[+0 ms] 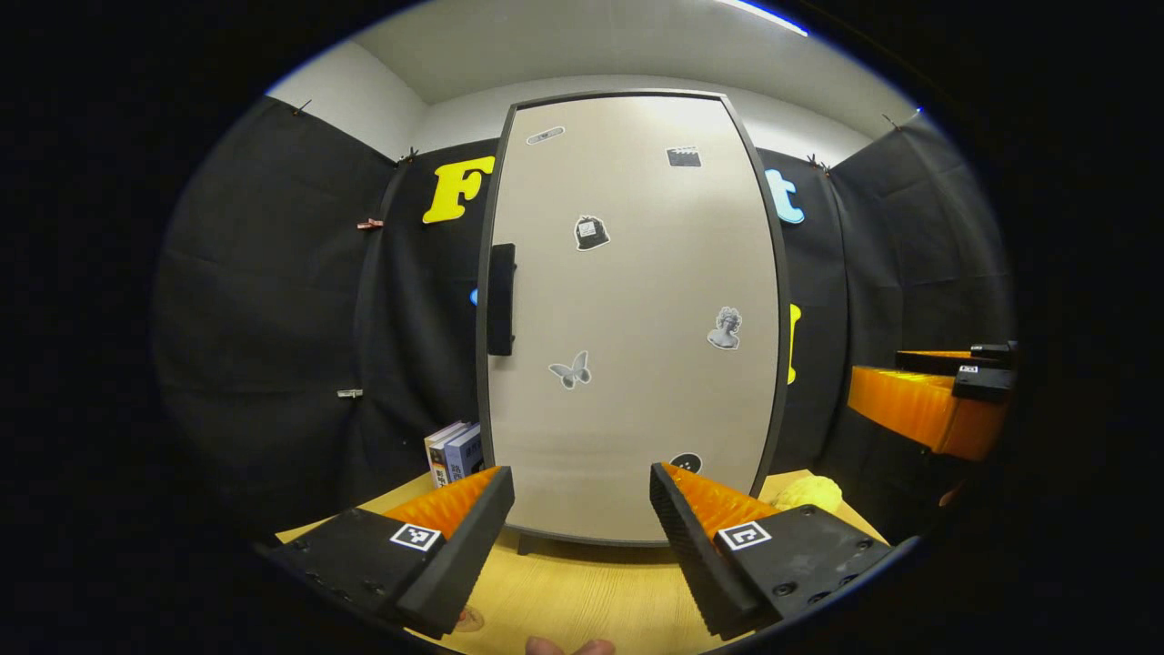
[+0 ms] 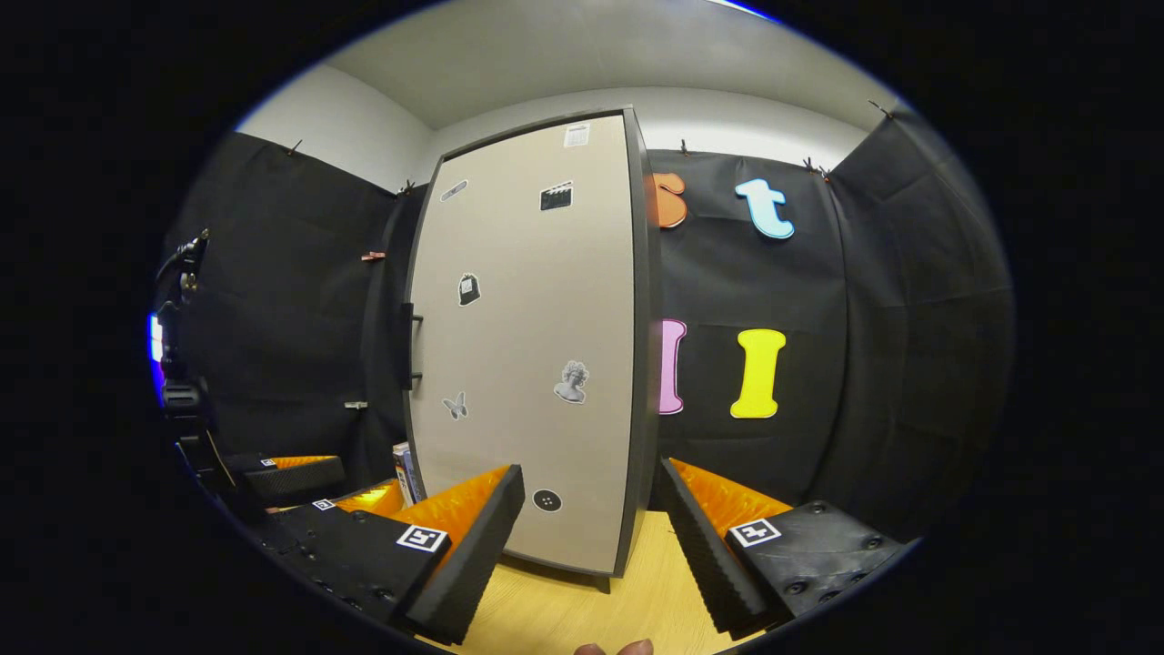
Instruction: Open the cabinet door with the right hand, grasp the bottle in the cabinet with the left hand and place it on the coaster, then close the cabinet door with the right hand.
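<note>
- The cabinet door (image 1: 632, 318) is standing shut in the middle of the left gripper view, so the bottle and whatever else is inside are staying hidden; no coaster is making itself out on the counter (image 1: 582, 591).
- The door is showing as a tall, smooth beige panel in a dark frame, bulging from the fisheye, with small grey stickers scattered over it: a butterfly, a bust, a clapperboard.
- A dark, boxy handle (image 1: 501, 298) is sitting on the door's left edge at mid-height; in the right gripper view it is appearing edge-on as a thin bracket (image 2: 411, 346).
- The left tongs (image 1: 582, 509) are hanging open at the bottom of the left gripper view, ribbed fingers spread wide with nothing between them, short of the door.
- The right tongs (image 2: 591, 509) are likewise gaping open and empty at the bottom of the right gripper view, framing the door's lower right corner.
- The right tongs are also poking in at the right edge of the left gripper view, partly cut off.
- A few books (image 1: 455, 452) are standing left of the cabinet, half hidden behind it.
- A lumpy yellow object (image 1: 809, 493) is lying on the pale wood-grain counter at lower right; what it is remains hard to tell.
- Fingertips are peeking in at the bottom edge of both views, cut off.
</note>
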Demonstrator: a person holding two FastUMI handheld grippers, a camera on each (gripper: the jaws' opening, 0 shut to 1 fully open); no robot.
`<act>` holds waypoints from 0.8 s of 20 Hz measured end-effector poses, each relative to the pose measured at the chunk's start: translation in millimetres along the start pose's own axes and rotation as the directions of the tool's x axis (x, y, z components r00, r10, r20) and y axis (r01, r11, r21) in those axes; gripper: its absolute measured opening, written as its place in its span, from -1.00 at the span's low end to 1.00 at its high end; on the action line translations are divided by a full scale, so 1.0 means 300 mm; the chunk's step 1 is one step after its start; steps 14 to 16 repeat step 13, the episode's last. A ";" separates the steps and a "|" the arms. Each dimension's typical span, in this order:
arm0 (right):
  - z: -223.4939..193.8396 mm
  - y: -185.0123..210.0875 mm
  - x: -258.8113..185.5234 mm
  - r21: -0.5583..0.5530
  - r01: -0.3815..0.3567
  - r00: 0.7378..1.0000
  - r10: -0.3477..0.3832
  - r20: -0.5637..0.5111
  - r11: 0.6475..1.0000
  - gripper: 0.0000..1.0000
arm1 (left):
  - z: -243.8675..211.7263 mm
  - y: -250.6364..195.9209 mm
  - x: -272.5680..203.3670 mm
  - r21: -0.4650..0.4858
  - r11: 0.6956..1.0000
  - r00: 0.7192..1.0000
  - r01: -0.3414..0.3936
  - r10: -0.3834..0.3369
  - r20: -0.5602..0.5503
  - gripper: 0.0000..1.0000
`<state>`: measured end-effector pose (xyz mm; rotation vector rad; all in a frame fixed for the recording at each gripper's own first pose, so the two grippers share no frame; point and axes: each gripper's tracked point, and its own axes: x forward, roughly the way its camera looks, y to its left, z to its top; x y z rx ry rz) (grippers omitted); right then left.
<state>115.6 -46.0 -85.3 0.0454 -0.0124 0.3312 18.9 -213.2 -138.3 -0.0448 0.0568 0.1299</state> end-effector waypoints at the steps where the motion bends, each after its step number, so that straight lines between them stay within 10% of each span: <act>1: -0.004 -0.003 -0.002 0.000 0.001 1.000 -0.001 -0.002 1.000 0.93 | 0.003 -0.003 -0.003 0.001 1.000 1.000 0.001 -0.001 0.001 0.90; 16: 0.006 -0.015 -0.041 -0.002 0.008 1.000 -0.008 0.002 1.000 0.93 | 0.026 -0.026 -0.043 -0.005 1.000 1.000 0.008 -0.008 0.019 0.90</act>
